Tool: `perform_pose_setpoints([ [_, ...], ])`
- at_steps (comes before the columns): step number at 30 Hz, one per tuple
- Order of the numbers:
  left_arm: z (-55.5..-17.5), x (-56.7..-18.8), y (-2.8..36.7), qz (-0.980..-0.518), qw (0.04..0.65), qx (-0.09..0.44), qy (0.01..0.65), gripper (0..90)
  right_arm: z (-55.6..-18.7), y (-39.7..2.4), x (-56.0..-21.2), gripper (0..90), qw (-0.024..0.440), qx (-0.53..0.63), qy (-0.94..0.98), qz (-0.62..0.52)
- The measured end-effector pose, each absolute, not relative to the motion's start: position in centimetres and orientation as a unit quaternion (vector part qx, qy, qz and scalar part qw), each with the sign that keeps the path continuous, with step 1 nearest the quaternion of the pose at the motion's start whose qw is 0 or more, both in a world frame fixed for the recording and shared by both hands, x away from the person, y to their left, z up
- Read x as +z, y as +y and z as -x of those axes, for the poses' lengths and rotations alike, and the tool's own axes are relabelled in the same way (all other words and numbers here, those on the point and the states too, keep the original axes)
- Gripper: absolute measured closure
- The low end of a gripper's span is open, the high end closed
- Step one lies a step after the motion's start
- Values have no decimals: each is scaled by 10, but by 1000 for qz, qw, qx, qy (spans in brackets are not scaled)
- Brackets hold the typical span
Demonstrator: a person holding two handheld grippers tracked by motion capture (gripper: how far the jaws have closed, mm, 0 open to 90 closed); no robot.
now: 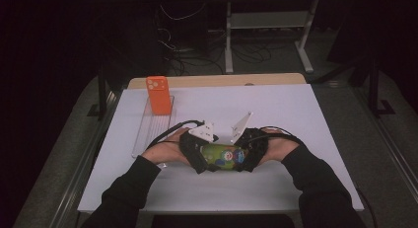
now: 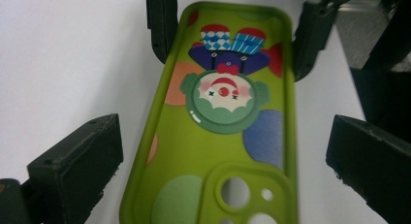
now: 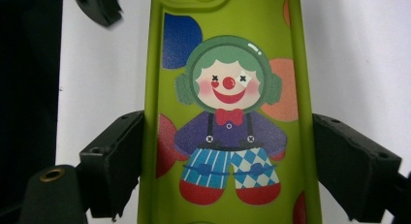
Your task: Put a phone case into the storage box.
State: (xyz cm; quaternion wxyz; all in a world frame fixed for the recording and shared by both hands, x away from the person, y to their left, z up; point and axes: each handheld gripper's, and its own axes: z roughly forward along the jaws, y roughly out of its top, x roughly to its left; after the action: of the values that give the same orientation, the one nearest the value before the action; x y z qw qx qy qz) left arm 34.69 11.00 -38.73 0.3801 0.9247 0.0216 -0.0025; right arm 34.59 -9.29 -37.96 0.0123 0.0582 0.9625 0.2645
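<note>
The case (image 3: 228, 112) (green, clown print) is lying near the table's (image 1: 296, 109) front edge, long axis running gripper to gripper. The right gripper (image 3: 228, 151) is clamping its bottom end; the left gripper (image 2: 223, 161) is straddling the camera end, pads clear. That end is getting cropped.

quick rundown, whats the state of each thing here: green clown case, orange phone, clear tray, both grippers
green clown phone case: empty, lying flat on the table, printed back up, between both grippers
right gripper: jaws against the case's long edges at the clown's-feet end
left gripper: open, jaws clear of the case at the camera-hole end
orange phone: upright, leaning in the tray
clear tray: flat on the table
</note>
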Motion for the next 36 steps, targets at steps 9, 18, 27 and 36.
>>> perform_pose_setpoints([
  [9, -344, -396, 103, -934, 358, -5, 19, 0, -344, -90, -374, 152, 14, 272, 961, -50],
  [18, -344, -396, 103, -934, 358, 1, 16, 91, -343, -90, -373, 152, 12, 276, 960, -45],
  [27, -343, -396, 103, -933, 359, 0, 14, 120, -343, -91, -372, 151, 12, 279, 959, -41],
  [36, -341, -395, 102, -933, 359, -5, 20, 147, -345, -93, -374, 142, -3, 283, 958, -35],
])
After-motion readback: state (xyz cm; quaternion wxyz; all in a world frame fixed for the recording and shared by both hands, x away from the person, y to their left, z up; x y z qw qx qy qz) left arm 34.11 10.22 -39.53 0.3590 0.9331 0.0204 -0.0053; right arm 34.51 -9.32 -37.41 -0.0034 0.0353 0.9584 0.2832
